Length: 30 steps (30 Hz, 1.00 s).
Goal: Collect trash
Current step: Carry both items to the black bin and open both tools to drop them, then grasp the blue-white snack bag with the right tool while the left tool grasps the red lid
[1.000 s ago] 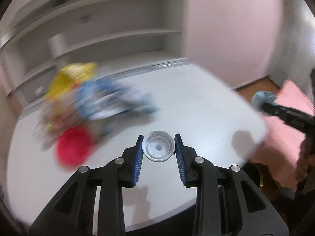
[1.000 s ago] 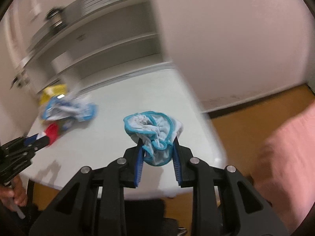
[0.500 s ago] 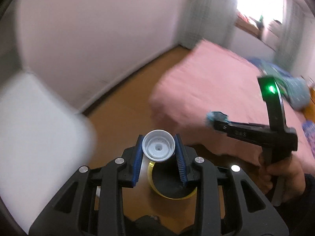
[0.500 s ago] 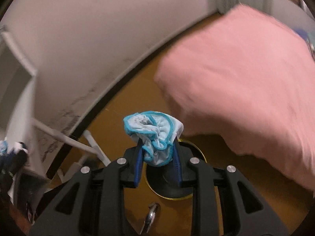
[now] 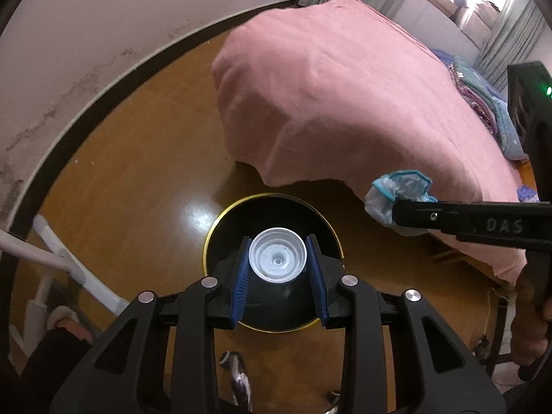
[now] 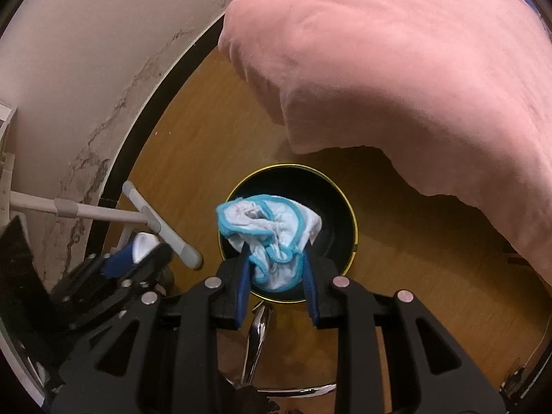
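My left gripper (image 5: 278, 261) is shut on a white plastic bottle cap (image 5: 278, 258), held right above the mouth of a round black bin with a gold rim (image 5: 220, 220) on the wooden floor. My right gripper (image 6: 274, 269) is shut on a crumpled white wrapper with a blue edge (image 6: 265, 234), also above the bin (image 6: 346, 207). In the left wrist view the right gripper (image 5: 400, 207) comes in from the right with the wrapper (image 5: 396, 189). In the right wrist view the left gripper (image 6: 138, 246) with the cap (image 6: 145, 243) shows at the lower left.
A bed under a pink cover (image 5: 345, 96) overhangs the floor just beyond the bin. White table legs (image 6: 103, 212) stand at the left by the wall and its dark skirting (image 5: 103, 82). A chrome pedal (image 6: 257, 338) lies in front of the bin.
Both grippers swung from the white table with its trash pile, turned downward, and sank to hang over the black bin. Each keeps its item.
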### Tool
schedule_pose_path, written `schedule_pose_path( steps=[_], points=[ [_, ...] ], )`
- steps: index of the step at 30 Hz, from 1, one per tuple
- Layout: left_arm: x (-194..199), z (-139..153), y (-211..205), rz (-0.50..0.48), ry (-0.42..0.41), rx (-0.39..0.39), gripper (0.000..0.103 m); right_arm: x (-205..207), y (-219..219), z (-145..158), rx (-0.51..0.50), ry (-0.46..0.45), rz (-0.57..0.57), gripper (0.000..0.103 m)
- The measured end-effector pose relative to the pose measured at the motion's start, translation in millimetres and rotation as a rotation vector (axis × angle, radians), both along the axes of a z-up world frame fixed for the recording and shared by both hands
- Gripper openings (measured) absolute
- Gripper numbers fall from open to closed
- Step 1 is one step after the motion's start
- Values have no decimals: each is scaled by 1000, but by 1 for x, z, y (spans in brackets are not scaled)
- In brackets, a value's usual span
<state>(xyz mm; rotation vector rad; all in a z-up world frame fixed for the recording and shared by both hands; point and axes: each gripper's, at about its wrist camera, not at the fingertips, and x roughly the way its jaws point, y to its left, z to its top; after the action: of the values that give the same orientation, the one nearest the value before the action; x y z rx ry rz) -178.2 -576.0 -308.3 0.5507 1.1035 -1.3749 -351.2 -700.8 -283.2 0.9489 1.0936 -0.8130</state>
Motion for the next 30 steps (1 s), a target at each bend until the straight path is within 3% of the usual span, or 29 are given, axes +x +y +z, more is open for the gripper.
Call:
schedule_pose_path(
  steps=[4, 9, 12, 15, 16, 19, 25, 30],
  points=[
    [-5, -12, 3, -23, 0, -1, 33, 3, -4, -2, 12, -9, -2, 26],
    [-7, -18, 3, -32, 0, -6, 65, 6, -3, -1, 10, -11, 4, 27],
    [-6, -19, 5, -22, -15, -13, 66, 4, -4, -3, 16, -14, -3, 28],
    [-5, -21, 7, -14, 4, -6, 66, 1, -4, -4, 19, -14, -12, 39],
    [-4, -20, 7, -10, -1, -8, 66, 2, -3, -3, 17, -13, -13, 48],
    [-5, -14, 12, -5, -26, -20, 74, 4, -2, 1, -5, -15, -6, 63],
    [-9, 28, 34, 0, -90, -75, 80, 8, 1, 20, -82, -19, 10, 72],
    [-7, 107, 72, 24, -135, -156, 92, 9, 9, 58, -226, -21, -3, 79]
  ],
)
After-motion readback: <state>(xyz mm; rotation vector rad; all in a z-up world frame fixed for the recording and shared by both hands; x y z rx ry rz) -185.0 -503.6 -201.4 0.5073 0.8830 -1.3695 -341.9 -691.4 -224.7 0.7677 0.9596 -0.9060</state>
